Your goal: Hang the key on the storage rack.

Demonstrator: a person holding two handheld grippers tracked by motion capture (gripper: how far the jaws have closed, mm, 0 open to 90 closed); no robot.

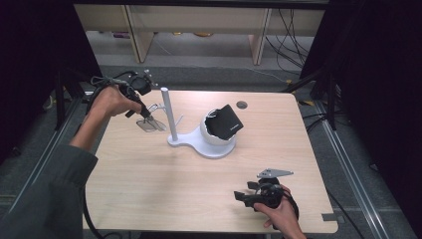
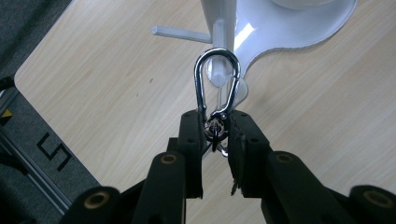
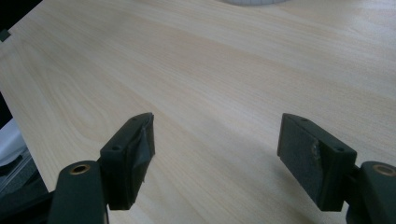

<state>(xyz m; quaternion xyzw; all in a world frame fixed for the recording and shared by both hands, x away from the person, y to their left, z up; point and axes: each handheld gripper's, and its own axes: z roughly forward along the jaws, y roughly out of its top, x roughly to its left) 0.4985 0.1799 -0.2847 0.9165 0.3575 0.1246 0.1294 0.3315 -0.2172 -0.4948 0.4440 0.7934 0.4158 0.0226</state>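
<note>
A: How is the left hand (image 1: 110, 101) posed?

B: It reaches in from the table's (image 1: 149, 184) left edge, forearm stretched forward, wrist bent so the left gripper (image 1: 148, 116) points down and toward the white stand (image 1: 199, 142). Cables trail back from it.

A: And its claw?

B: Pinched on the small end of a carabiner (image 2: 217, 86). In the left gripper view the two black jaws press in from either side around the swivel ring at its base, with the silver loop rising straight out ahead of the tips.

A: What does the carabiner look like?

B: Polished metal, pear-shaped, its gate looking closed. Just beyond its far end stands the stand's white post (image 1: 168, 114), and the flat white base spreads ahead and to the right of the claw. A thin white peg juts sideways from the post.

A: The right hand (image 1: 281, 211)?

B: Low at the table's near right corner, palm wrapped around the right gripper (image 1: 243, 196), which points left across the wood. Its jaws are spread wide with bare tabletop between them. A white bowl-like holder with a black block (image 1: 228, 122) sits well ahead of it on the stand.
</note>
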